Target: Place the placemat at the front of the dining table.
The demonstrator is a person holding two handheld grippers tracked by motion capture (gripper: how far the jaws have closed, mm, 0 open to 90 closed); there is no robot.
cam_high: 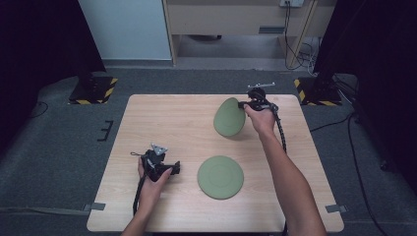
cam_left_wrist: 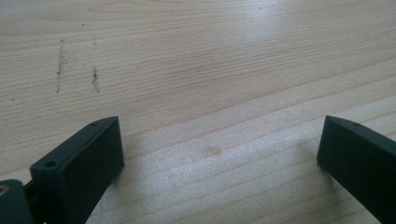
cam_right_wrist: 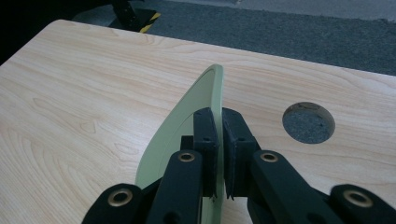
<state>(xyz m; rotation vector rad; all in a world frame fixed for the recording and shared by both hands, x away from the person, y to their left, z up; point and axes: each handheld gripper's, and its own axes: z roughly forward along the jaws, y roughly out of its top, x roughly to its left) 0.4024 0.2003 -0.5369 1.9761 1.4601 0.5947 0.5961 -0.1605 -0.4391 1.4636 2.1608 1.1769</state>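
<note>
Right tool [cam_high: 242, 104] clamped thin on rim of tilted green plate [cam_high: 229, 117], lifted at far right of table [cam_high: 162, 118]; may slip or swing free. Left tool [cam_high: 176, 167] wide, empty, beside second plate [cam_high: 221, 177].

Green plate [cam_high: 228, 118] tilted on edge, rim clamped.

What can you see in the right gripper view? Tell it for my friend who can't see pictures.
Two black tongs pinch the rim of a pale green plate, holding it up on its edge above a light wooden table. A round hole in the table sits to the right, with grey floor beyond.
</note>
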